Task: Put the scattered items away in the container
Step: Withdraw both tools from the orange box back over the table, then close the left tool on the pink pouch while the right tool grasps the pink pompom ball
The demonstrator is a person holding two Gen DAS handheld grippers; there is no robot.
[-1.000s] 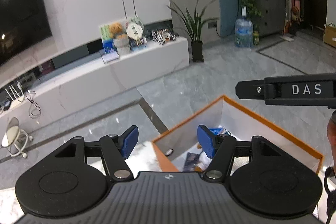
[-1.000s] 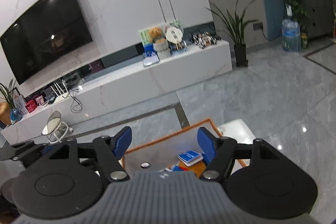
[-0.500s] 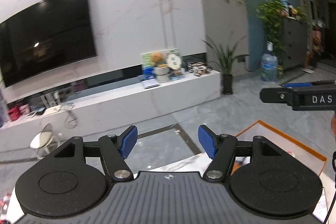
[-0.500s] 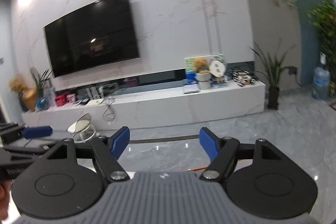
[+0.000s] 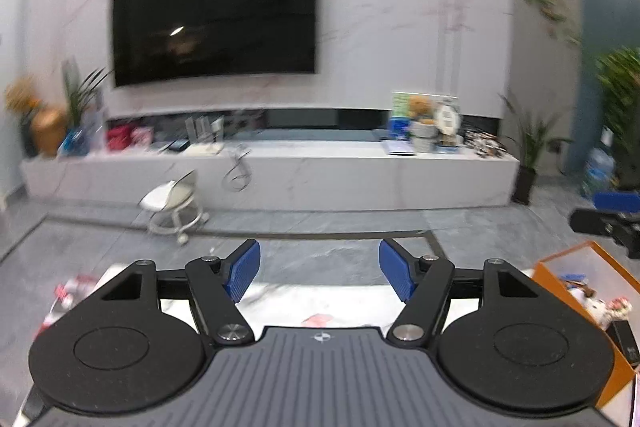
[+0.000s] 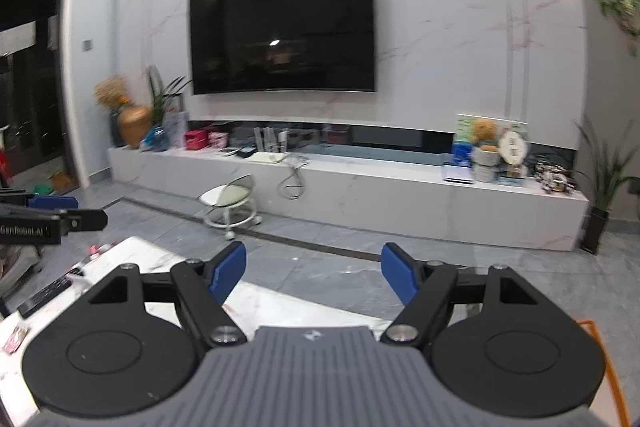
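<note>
left wrist: faces television (image 5: 216, 15), far | right wrist: same | shared: television (image 6: 282, 29), table (image 5: 352, 301)

Your left view is smeared by motion; the shelf clutter (image 5: 132, 139) and the red packet (image 5: 68, 293) on the table (image 5: 320, 303) cannot be read; the box (image 5: 576, 279) is cut off by the right edge and partly hidden behind your gripper's body; in your right view, small flat items (image 6: 48, 291) at the table's left are too blurred to name.

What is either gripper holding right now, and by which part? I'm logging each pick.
Nothing is held. The left gripper and right gripper are both empty, jaws opening, with only floor and table visible between the pads.
</note>
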